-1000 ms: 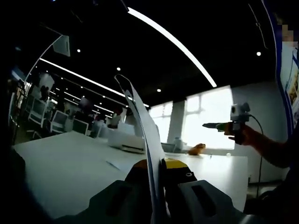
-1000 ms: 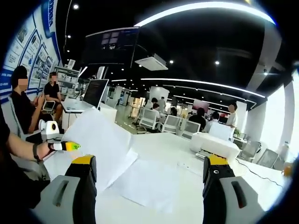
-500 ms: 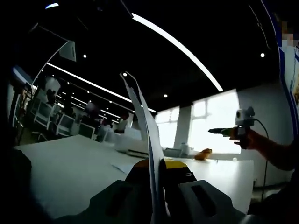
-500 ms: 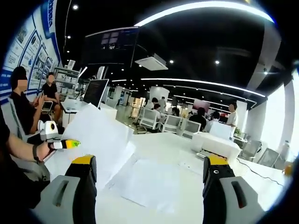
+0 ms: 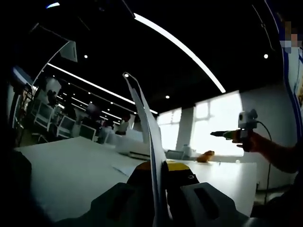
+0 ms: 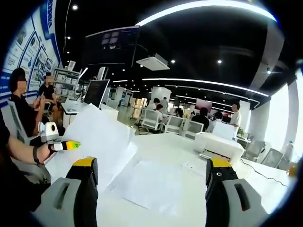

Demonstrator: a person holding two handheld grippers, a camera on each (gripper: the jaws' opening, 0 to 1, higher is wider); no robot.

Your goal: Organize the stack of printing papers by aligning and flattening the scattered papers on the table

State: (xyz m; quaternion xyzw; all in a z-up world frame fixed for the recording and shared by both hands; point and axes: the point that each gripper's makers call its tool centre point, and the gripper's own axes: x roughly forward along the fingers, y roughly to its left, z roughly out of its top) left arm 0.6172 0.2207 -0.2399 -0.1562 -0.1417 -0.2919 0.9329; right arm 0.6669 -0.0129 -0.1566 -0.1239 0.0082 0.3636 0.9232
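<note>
Left gripper (image 5: pixel 158 198): jaws pressed together on thin white paper sheets (image 5: pixel 150 142), which stand edge-on, upright, lifted above the white surface (image 5: pixel 66 175); person's hand (image 6: pixel 45 150) holds it at the left of the right gripper view, forearm level. Loose white paper sheet (image 6: pixel 151 184): flat on the surface, between the jaws of the right gripper (image 6: pixel 151 177). Right gripper: jaws spread wide, holding nothing.

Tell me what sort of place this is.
Most likely an open-plan office or lab. Rows of white office chairs with seated people, a printer on the long white table, loose printing papers, and long ceiling light strips all point to that.
</note>
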